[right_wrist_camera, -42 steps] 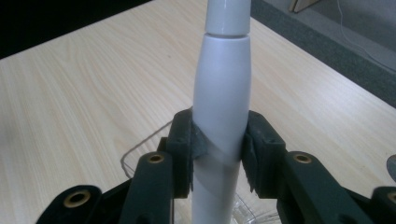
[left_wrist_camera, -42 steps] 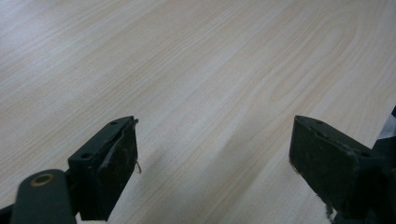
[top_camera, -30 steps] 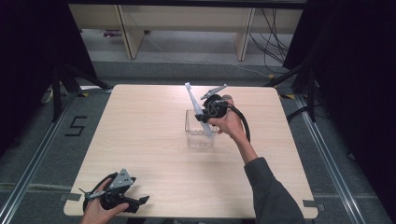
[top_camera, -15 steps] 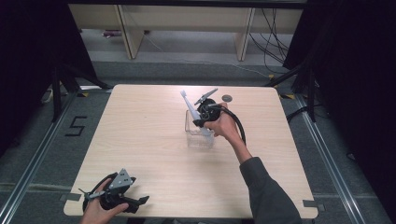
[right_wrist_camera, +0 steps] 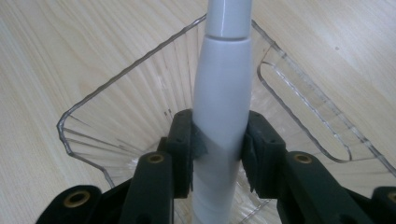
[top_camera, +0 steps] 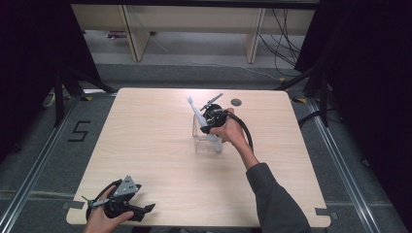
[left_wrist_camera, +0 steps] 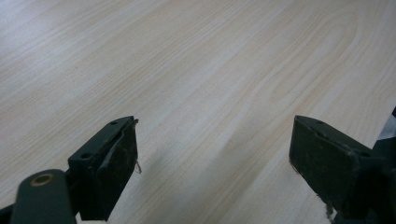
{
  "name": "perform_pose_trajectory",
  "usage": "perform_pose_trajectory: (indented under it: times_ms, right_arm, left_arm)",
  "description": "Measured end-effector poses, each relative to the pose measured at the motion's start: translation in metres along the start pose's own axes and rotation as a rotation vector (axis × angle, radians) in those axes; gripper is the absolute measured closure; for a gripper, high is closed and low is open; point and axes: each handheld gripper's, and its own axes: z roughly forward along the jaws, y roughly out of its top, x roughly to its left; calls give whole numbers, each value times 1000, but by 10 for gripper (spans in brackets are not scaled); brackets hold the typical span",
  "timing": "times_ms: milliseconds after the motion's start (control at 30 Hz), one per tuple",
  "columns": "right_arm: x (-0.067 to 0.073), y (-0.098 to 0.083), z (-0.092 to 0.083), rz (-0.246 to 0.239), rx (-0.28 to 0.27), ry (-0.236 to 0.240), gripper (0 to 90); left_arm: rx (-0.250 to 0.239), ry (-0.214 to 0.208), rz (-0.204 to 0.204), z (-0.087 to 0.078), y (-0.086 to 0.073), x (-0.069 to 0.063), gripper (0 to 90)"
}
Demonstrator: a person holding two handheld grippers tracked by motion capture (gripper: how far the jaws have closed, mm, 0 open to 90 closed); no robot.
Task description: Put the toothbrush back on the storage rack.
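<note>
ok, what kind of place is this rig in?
Probably a lab recording station, not a home: a bare wooden table inside a dark metal frame, floor marked with a taped "5", and loose cables by bare shelving behind. The right gripper holds a white toothbrush over a clear container.

A single numeral "5" [top_camera: 77, 131] is marked in dark strokes on the grey floor [top_camera: 43, 160], just off the worktop's [top_camera: 145, 145] left edge. Nothing else legible.
</note>
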Motion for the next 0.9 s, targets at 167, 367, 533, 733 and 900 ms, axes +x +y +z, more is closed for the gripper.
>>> perform_pose_trajectory:
  times_ms: [167,367,533,733,900]
  right_arm:
    - [0,2,2,8,11,1,666]
    - [-1,5,6,12,22,3,665]
    - [-2,5,8,26,19,6,662]
    - [2,5,-1,86,11,13,623]
    - [3,5,-16,51,-28,5,597]
  left_arm:
    - [0,0,-1,0,0,0,150]
    - [-1,0,-3,0,0,0,150]
    - [-4,0,-4,0,0,0,150]
    - [-1,1,-2,0,0,0,150]
    - [5,2,7,-1,0,0,150]
